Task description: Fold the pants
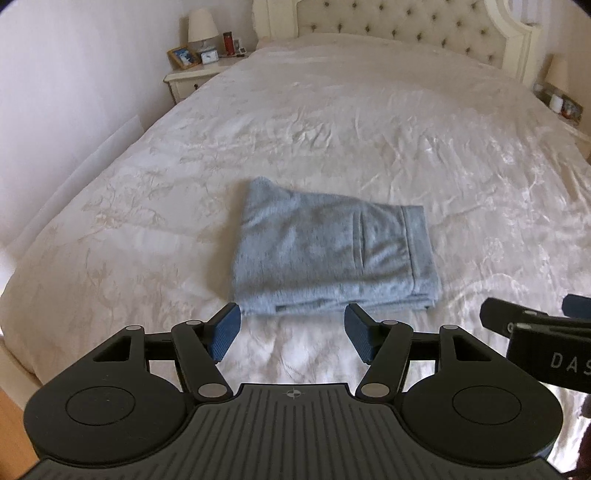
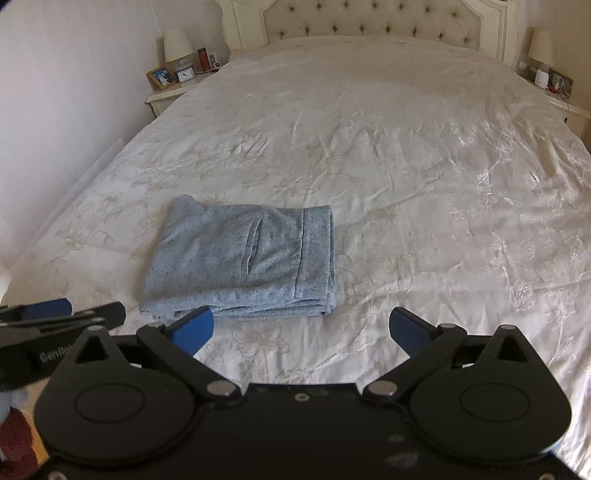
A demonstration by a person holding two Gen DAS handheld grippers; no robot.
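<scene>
Nearest: my left gripper (image 1: 291,325), fingers apart, nothing between them, blue pads (image 1: 224,332) hanging over bare bedspread just short of the pants' near edge. My right gripper (image 2: 301,328), fingers spread wider, also holding nothing; its left pad sits at the pants' near edge in the right wrist view, touching or not I can't tell. Each gripper shows at the edge of the other's view, so they're side by side, near each other.

Next: pants (image 1: 332,247), grey-blue knit, folded into a compact stack, flat on the bed (image 1: 369,122). Stacked layer edges face me along the near side; waistband runs down the right side; far-left corner rounded and slightly bunched. Pocket slit on top.

Room: open bedspread all round the stack, esp. to the right and beyond it. Bed's left edge drops off by the wall.

Far: tufted headboard (image 2: 369,22). Left nightstand (image 1: 192,74) w/ lamp (image 1: 201,27), photo frame, small clock, dark red bottle. Right nightstand (image 2: 569,107) w/ lamp and small items, too small to name.
</scene>
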